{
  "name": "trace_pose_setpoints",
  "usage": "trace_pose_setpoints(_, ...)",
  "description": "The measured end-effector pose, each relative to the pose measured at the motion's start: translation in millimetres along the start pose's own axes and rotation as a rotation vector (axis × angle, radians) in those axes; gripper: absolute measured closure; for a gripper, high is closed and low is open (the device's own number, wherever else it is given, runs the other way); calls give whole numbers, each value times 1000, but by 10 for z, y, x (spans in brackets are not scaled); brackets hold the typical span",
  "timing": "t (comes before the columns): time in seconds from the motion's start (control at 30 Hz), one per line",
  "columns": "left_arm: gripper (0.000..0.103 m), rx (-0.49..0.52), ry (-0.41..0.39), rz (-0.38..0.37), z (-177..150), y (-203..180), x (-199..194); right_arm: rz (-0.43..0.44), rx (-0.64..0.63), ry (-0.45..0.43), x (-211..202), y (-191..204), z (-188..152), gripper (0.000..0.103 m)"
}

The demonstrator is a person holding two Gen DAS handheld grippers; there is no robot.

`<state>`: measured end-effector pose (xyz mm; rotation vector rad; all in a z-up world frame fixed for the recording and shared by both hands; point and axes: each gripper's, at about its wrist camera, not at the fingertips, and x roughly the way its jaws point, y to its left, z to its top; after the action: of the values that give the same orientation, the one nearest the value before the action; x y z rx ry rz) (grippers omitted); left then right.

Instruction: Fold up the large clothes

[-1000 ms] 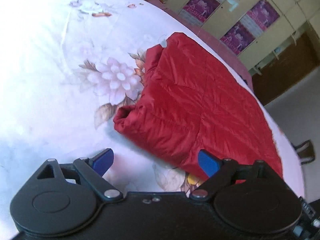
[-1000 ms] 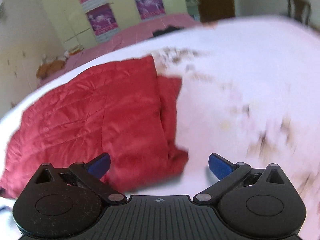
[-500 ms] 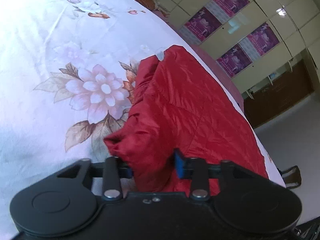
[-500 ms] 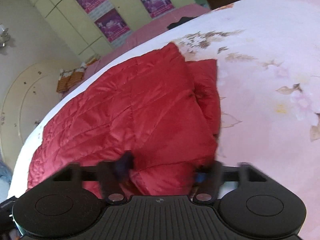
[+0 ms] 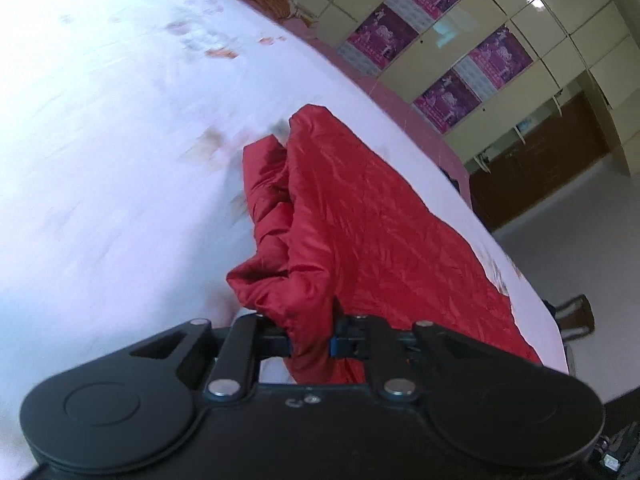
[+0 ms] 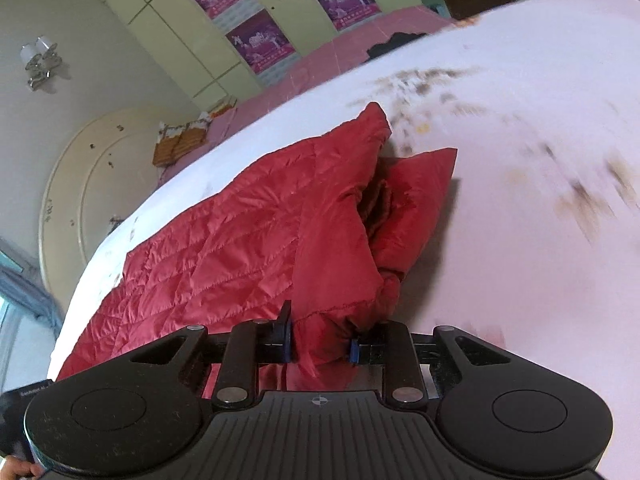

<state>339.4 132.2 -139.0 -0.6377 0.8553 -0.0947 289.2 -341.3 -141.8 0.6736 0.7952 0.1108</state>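
While clamped on red quilted jacket (image 5: pixel 360 216) hem: left gripper (image 5: pixel 310 340), right gripper (image 6: pixel 320 346); bare floral bedsheet (image 5: pixel 100 160) frame left, wardrobe (image 5: pixel 520 40) upper right.

Red quilted jacket (image 5: pixel 360 216), shiny fabric stitched in a diamond pattern, lying on the bed (image 5: pixel 100 140). Body mostly flat but creased, stretching away across the bed's white flowered sheet. Near end bunched and lifted off the sheet, gathered at two points into tight folds. Left wrist view: a puffy rolled fold, possibly a sleeve, runs along the jacket's left edge. Right wrist view: jacket (image 6: pixel 248 240) folded over on itself at its right side, a pointed flap sticking out from under the top layer, dark lining showing in the gap.
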Motion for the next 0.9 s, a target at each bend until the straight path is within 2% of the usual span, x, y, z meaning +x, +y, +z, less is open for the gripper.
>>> trace_pose_setpoints(0.17,89,21,19,7,-490,315,-505,-28,7,37,-428,-41,-688,79)
trace_pose_setpoints(0.3,89,27,24,-1,-760,508,-802,-38,10,37,-717,-36,-1066,79)
trace_pose_setpoints(0.57,87,60,21,7,-975,596,-1001,-59,27,40,-935,-69,-1339,78)
trace_pose_setpoints(0.6,85,75,25,20,-987,588,-977,-61,30,37,-926,-83,-1337,77)
trace_pose_setpoints(0.67,76,82,29,48,-1008,591,-931,-96,26,32,-874,-101,-1316,56)
trace_pose_setpoints(0.77,64,69,27,76,-1021,594,-868,-134,3,22,-858,-112,-1292,37)
trace_pose_setpoints(0.8,53,70,20,92,-1027,588,-862,-137,0,15,-859,-137,-1281,37)
trace_pose_setpoints(0.9,32,71,4,110,-1056,591,-909,-157,-25,-8,-945,-122,-1242,37)
